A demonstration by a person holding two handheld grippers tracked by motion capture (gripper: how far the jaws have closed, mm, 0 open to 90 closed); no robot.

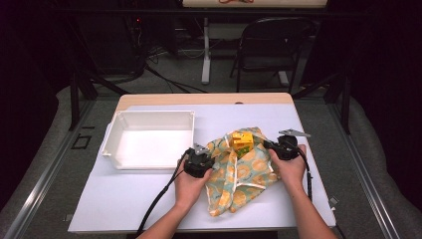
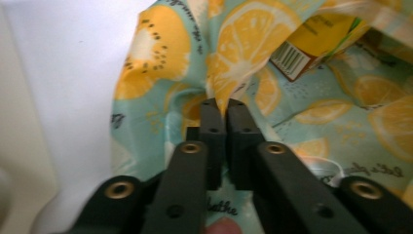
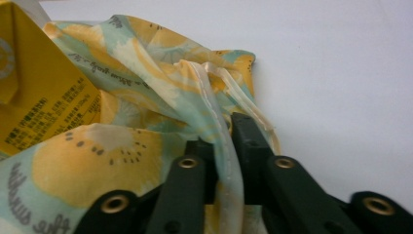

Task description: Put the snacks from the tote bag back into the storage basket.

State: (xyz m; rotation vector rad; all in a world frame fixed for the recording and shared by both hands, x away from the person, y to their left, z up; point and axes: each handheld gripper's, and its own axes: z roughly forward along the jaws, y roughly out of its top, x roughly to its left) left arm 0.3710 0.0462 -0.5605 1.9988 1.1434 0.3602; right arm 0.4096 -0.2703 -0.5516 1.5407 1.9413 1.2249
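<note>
Fruit-print cloth bag lies on the white table, at 3 o'clock from the empty white tray. A yellow carton sits in the bag's open mouth at its 12 o'clock end. Left gripper is at the bag's 9 o'clock edge, its fingers pinched on a fold of the fabric. Right gripper is at the 3 o'clock edge, its fingers clamped on the rim by the cream drawstring.

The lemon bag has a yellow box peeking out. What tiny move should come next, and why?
Probably pull the bag's mouth wider. The left gripper and right gripper each pinch its cloth on opposite sides, and the yellow box sits half out of the opening.
</note>
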